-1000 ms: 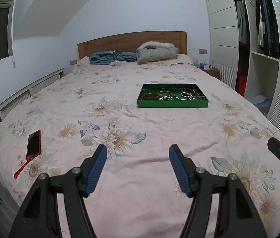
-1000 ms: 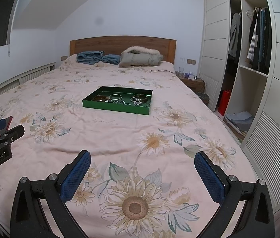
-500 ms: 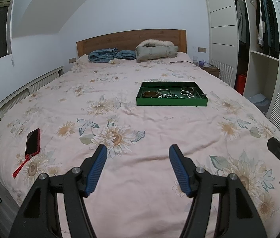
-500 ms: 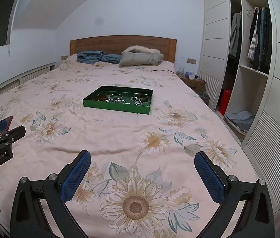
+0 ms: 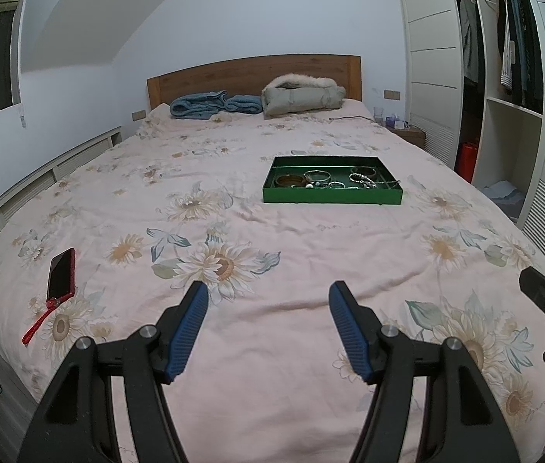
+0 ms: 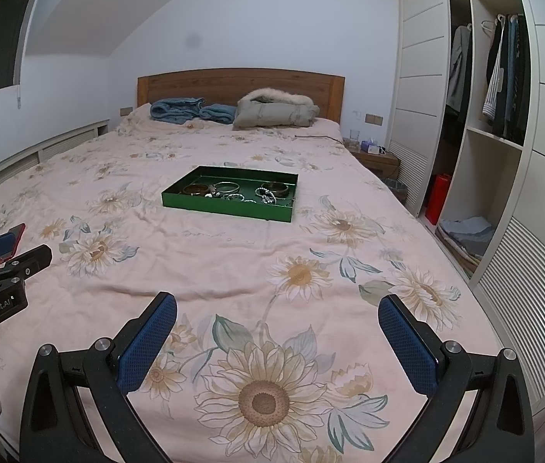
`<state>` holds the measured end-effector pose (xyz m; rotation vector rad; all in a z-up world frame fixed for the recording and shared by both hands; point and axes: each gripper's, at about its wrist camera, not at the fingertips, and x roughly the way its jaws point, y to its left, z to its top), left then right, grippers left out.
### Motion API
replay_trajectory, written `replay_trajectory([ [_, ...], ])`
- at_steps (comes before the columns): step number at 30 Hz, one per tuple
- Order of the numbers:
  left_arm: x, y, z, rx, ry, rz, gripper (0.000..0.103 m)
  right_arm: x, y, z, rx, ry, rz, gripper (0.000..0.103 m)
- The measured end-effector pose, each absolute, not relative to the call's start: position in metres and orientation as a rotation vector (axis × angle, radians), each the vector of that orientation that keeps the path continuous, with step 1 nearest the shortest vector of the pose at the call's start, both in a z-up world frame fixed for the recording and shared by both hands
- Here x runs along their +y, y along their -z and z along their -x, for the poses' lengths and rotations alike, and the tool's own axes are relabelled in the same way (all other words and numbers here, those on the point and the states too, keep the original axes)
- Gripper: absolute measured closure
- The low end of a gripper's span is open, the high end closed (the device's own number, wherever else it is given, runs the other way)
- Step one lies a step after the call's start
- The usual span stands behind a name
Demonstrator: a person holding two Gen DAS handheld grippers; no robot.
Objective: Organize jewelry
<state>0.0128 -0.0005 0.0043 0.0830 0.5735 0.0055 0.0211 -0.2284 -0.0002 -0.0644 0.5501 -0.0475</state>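
Observation:
A green tray [image 5: 332, 197] lies mid-bed on the floral bedspread, holding several bracelets and bangles [image 5: 318, 176]; it also shows in the right wrist view [image 6: 226, 205], with the jewelry [image 6: 228, 187] inside. My left gripper [image 5: 268, 303] is open and empty, low over the near part of the bed, well short of the tray. My right gripper [image 6: 277, 318] is open wide and empty, to the right of the left one and also far from the tray.
A phone in a red case [image 5: 61, 274] with a red strap lies at the bed's near left. Folded blue blankets [image 5: 199, 105] and a grey coat [image 5: 303, 95] sit by the headboard. An open wardrobe [image 6: 492, 123] and a nightstand [image 6: 374, 158] stand on the right.
Both views have shifted slightly, with the tray appearing a little higher and closer. Both grippers stay open and empty.

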Motion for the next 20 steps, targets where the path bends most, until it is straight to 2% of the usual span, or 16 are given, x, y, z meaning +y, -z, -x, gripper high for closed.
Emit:
replay_trajectory([
  [20,-0.0028,0.0011,-0.0175,0.608,0.017,-0.096,0.040,-0.2268,0.0038,-0.0208,0.585,0.064,0.113,0.000],
])
